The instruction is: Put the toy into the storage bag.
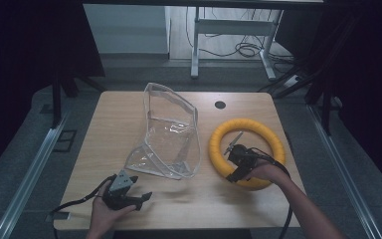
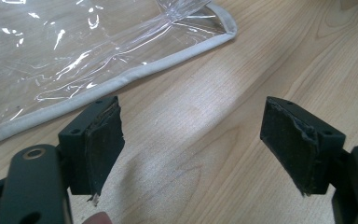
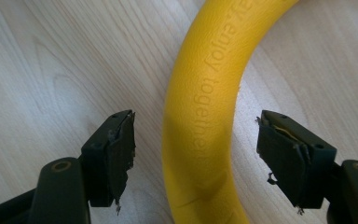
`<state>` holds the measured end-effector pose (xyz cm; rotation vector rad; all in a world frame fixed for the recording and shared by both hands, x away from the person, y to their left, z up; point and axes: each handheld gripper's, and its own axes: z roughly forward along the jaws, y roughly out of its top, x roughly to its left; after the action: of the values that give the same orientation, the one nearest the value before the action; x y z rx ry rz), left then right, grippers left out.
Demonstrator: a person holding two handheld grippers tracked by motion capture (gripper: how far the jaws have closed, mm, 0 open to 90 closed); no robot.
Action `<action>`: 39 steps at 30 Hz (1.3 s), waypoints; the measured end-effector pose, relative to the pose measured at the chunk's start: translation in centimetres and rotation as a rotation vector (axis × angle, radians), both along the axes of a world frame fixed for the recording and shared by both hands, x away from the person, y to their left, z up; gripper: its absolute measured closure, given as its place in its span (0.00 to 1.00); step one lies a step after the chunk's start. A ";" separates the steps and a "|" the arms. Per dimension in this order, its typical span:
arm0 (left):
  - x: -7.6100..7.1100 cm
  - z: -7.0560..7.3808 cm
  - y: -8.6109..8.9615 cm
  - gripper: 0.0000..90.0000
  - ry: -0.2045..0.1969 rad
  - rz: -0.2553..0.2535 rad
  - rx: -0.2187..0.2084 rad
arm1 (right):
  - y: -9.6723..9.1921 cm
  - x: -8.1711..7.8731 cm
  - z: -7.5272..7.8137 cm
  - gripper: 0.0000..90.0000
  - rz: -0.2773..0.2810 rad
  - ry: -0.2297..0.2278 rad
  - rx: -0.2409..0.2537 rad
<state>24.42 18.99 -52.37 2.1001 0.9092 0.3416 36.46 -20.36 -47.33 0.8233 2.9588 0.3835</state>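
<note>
- Yellow ring [image 1: 247, 152] lies flat on the table [image 1: 129, 107], near the right edge and about midway between its far and near edges.
- Right gripper [image 3: 193, 154], held in the person's right hand [image 1: 268, 172], sits over the near part of the ring, and its jaws stand wide apart.
- In the right gripper view the ring's tube runs up between the two pads [image 3: 121, 158], with bare wood showing on each side of it (neither pad touches the yellow surface).
- Raised lettering runs along the tube, part of it reading "enjoy together".
- A thin crease crosses the ring low in that view, near the bottom edge.
- Left gripper [image 2: 191, 144] is held in the left hand [image 1: 104, 211] by the near edge of the table, toward its near left corner, well apart from the ring.
- Its jaws stand apart too, with nothing but bare wood between them.
- Clear plastic bag [image 1: 171, 132] with pale piping stands around the middle of the table, just left of the ring; its near corner lies just beyond the left gripper.
- A small dark round hole [image 1: 220, 104] sits near the far edge, beyond the ring.
</note>
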 end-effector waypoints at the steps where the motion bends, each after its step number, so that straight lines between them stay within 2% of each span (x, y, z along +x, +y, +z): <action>1: 0.0 0.0 0.0 0.23 0.001 -0.001 0.000 | 0.0 0.0 0.0 0.32 0.000 0.000 0.000; 4: 0.0 0.0 0.0 0.23 0.002 -0.001 0.002 | 0.3 0.3 -0.8 0.34 0.015 0.019 -0.039; 5: 0.0 0.0 0.0 0.23 0.001 -0.001 0.001 | 0.4 0.4 -1.3 0.35 0.027 0.032 -0.073; 7: 0.0 0.0 0.0 0.23 0.001 -0.001 0.002 | 0.6 0.5 -1.6 0.36 0.024 0.040 -0.092; 13: 0.0 -0.1 0.0 0.23 0.002 -0.002 0.005 | 0.9 0.7 -2.1 0.41 0.039 0.058 -0.115; 15: 0.0 -0.1 0.0 0.23 0.002 -0.001 0.006 | 1.1 0.8 -2.3 0.44 0.032 0.061 -0.142; 18: 0.0 -0.1 0.0 0.23 0.001 -0.001 0.005 | 1.4 0.7 -2.5 0.47 0.043 0.081 -0.142; 23: 0.0 -0.1 -0.1 0.23 0.004 -0.002 0.006 | 1.7 0.9 -2.7 0.54 0.048 0.077 -0.180; 25: 0.0 -0.1 -0.1 0.23 0.003 -0.001 0.005 | 1.6 1.2 -2.6 0.55 0.044 0.108 -0.174; 28: 0.0 -0.1 -0.1 0.23 0.002 -0.001 0.006 | 1.6 1.5 -2.6 0.56 0.049 0.131 -0.174; 33: 0.0 -0.1 0.0 0.23 -0.001 -0.001 0.006 | 1.3 1.7 -2.2 0.56 0.045 0.141 -0.139; 34: 0.0 -0.1 0.0 0.23 -0.001 -0.001 0.007 | 1.1 1.7 -2.0 0.56 0.035 0.137 -0.118; 35: 0.0 -0.1 0.0 0.23 0.000 0.000 0.007 | 0.5 1.9 -1.3 0.56 0.029 0.134 -0.061; 36: 0.0 -0.1 -0.1 0.23 0.002 -0.001 0.008 | 0.2 1.9 -0.8 0.56 0.026 0.128 -0.039; 37: 0.0 -0.1 -0.1 0.23 0.002 -0.001 0.008 | 0.2 1.9 -0.8 0.56 0.026 0.128 -0.039; 38: 0.0 -0.2 -0.1 0.23 0.003 -0.001 0.007 | -0.5 2.0 0.0 0.56 0.009 0.121 0.023; 39: 0.0 -0.2 -0.1 0.23 0.003 -0.001 0.007 | -0.5 2.0 0.0 0.56 0.009 0.121 0.023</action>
<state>24.45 18.89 -52.53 2.1082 0.9103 0.3423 38.49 -20.83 -47.34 0.8654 3.0757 0.3814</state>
